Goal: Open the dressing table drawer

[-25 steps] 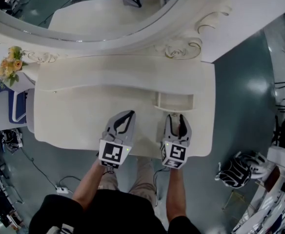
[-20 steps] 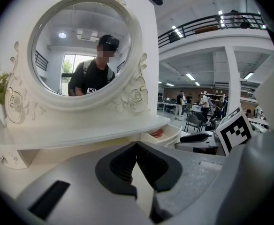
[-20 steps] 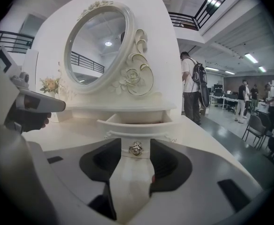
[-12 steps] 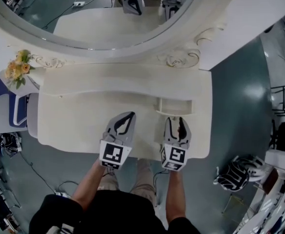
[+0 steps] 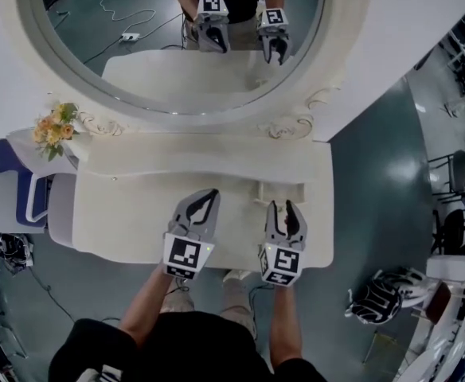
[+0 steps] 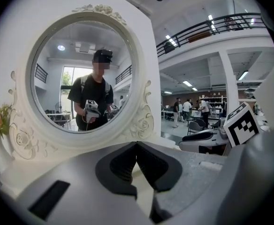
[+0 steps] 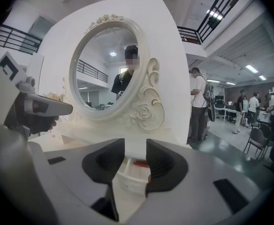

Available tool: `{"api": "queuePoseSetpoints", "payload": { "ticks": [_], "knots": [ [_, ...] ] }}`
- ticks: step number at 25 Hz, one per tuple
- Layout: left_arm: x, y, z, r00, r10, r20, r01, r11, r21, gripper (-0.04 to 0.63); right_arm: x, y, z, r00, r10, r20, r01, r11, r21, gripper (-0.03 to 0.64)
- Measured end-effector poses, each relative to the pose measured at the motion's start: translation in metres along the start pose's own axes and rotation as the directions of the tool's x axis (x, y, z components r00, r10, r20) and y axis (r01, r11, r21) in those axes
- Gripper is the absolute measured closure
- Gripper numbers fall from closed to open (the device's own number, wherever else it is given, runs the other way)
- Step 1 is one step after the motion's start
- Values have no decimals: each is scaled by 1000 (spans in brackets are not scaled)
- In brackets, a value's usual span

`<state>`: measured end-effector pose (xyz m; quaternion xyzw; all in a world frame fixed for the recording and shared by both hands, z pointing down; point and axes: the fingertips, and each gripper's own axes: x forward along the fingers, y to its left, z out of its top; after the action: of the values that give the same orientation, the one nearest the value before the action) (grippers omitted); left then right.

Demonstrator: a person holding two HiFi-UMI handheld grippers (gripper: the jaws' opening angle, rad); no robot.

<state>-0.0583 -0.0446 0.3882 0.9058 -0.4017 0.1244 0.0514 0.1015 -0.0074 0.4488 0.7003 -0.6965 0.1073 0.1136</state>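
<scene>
The small drawer (image 5: 280, 188) of the dressing table (image 5: 290, 127) is seen standing pulled out from the raised back shelf onto the cream tabletop (image 5: 129, 213), right of the middle and below the round mirror (image 5: 177, 46). Its inside is exposed from above. Judged from this, the opening is largely done.

The right claw (image 5: 284, 207) is held just in front of the drawer's front and in line with it, which suits a straight pull toward the person. Its jaws are parted by a narrow gap. In the right gripper view the drawer front and a small red object (image 7: 139, 163) inside the drawer are seen through that gap. Nothing is seen to be clamped, so the claw is read as released. Whether a knob is touched by a jaw tip cannot be told.

The left claw (image 5: 209, 194) is held over bare tabletop, well left of the drawer. Its jaws are pressed together with nothing between them. It is probably parked there to be kept out of the drawer's path, since one claw is enough for so light a drawer.

A bunch of artificial flowers (image 5: 53, 126) is set at the far left corner, well clear of the work.
</scene>
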Motion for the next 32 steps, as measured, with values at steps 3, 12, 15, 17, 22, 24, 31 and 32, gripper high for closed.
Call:
{"api": "queuePoseSetpoints", "payload": {
  "ticks": [3,12,15,17,22,24,31,32],
  "knots": [
    [-7,4,19,1000,-11,17,10,1000,21,592,-5,10,24,1000,13,24,-13,1000,-13,494],
    [-29,10,55,998,-33,56,31,999,37,592,-21,34,77,995,11,97,-10,1000,-8,541],
    [-36,11,65,997,-45,71,41,998,49,592,-28,43,92,993,10,120,-9,1000,-9,555],
    [-40,11,69,995,-54,79,49,997,55,592,-33,47,98,991,4,132,-3,1000,-7,563],
    [-50,14,76,993,-76,92,69,995,73,592,-47,56,112,987,-23,160,22,1000,6,591],
    [-53,16,77,992,-81,94,74,994,79,592,-48,59,112,984,-28,177,28,1000,3,603],
    [-60,18,72,991,-95,95,87,993,82,592,-57,75,110,990,-30,135,32,999,-19,618],
    [-61,18,73,991,-96,96,88,993,82,592,-57,77,109,990,-29,138,32,999,-19,618]
  ]
}}
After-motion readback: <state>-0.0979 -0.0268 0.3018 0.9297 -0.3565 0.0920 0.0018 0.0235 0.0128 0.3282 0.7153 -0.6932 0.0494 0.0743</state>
